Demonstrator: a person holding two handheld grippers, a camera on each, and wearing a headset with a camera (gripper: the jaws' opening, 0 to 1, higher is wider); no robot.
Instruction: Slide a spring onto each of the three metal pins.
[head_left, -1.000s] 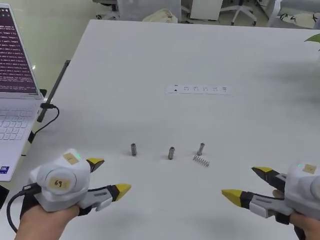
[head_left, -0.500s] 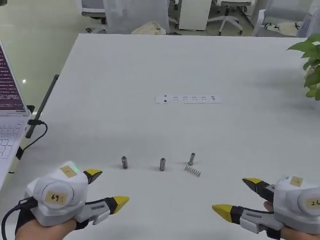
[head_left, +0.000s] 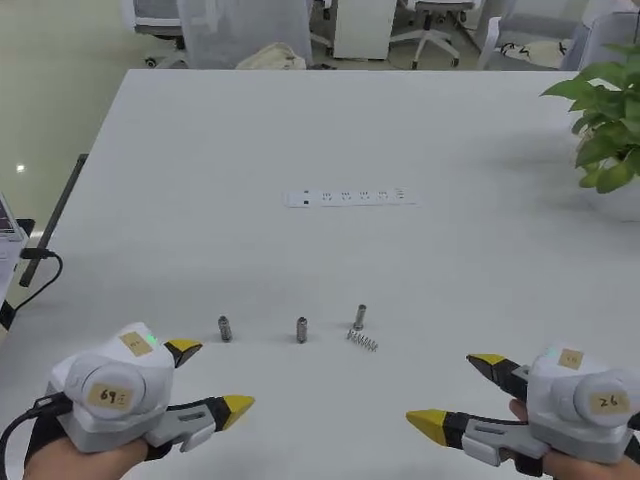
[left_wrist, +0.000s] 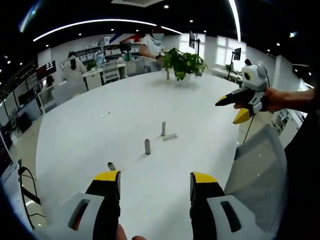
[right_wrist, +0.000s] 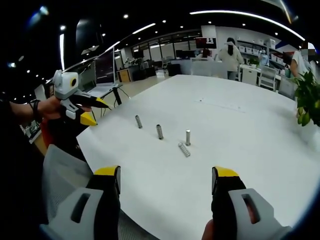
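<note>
While the pins (head_left: 301, 330) stand upright, the spring (head_left: 363, 342) lies flat

Open approach over bare tabletop (head_left: 450, 260).
Blocked only by three upright pins (head_left: 302, 330) in a row, loose spring (head_left: 363, 341) just beside the right one; power strip (head_left: 345, 197) beyond, plant (head_left: 605, 110) far right.

Looks down on a white table (head_left: 300, 130) with a white power strip (head_left: 346, 197) flat near its middle and a leafy green plant (head_left: 605, 130) at the far right edge. Catches a black cable (head_left: 45, 272) curling off the left edge beside a dark bar (head_left: 58, 215). Takes in office chairs (head_left: 432, 30) on the pale floor beyond the far end.
</note>
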